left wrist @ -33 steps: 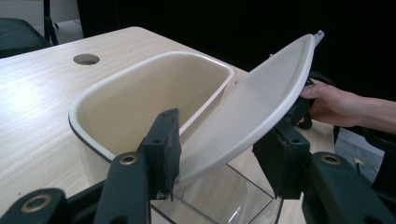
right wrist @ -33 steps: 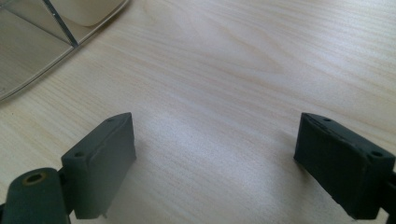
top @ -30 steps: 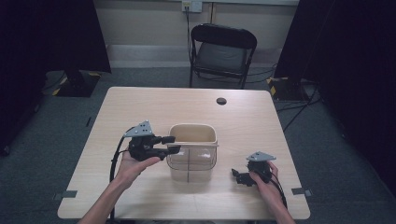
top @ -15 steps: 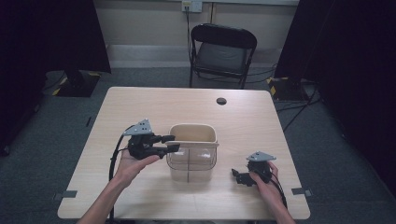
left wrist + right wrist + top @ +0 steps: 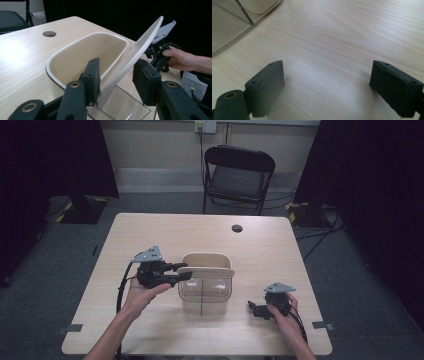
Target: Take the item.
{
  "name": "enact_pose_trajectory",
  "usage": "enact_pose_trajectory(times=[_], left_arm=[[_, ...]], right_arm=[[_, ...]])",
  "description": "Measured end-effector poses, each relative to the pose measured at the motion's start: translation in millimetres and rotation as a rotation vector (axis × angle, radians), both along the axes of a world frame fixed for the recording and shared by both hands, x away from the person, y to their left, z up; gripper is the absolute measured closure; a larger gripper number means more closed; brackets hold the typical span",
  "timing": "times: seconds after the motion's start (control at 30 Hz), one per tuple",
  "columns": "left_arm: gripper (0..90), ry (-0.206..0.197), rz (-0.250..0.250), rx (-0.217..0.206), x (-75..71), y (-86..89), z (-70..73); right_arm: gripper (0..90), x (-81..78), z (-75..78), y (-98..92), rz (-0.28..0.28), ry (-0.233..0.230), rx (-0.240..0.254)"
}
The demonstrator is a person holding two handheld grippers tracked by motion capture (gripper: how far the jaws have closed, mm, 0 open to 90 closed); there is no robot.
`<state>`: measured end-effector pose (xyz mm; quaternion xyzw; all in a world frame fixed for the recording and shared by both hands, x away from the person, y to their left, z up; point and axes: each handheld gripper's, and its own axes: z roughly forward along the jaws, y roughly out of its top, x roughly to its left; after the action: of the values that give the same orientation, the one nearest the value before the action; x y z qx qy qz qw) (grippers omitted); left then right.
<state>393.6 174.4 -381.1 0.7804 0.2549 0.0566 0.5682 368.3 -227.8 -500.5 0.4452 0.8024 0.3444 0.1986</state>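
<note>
Closing my left gripper (image 5: 116,82) around the cream plastic swing lid (image 5: 135,52), pads seemingly not quite pressing, lid tilted atop the clear bin (image 5: 206,292) mid-table, my right gripper (image 5: 327,87) resting spread wide on the wooden table (image 5: 342,37).

I see my left gripper (image 5: 181,271) at centre-left of the high view, held level on an upturned palm, its jaws having just been closing. They seem not quite pinched together. My right gripper (image 5: 254,308) sits lower right, jaws spread wide.
</note>
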Motion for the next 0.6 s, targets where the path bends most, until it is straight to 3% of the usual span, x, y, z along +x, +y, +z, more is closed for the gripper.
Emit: enact_pose_trajectory(times=[0.13,0.47,0.6], left_arm=[[57.9,0.016,0.003,-0.014,2.4,-0.4,0.1],[59.9,0.003,0.006,0.002,6.7,-0.4,4.0],[59.9,0.006,0.007,-0.014,7.6,-1.0,4.4]], right_arm=[[11.6,0.0,0.0,0.0,0.0,0.0,0.0],[11.5,0.0,0.0,0.0,0.0,0.0,0.0],[11.6,0.0,0.0,0.0,0.0,0.0,0.0]])
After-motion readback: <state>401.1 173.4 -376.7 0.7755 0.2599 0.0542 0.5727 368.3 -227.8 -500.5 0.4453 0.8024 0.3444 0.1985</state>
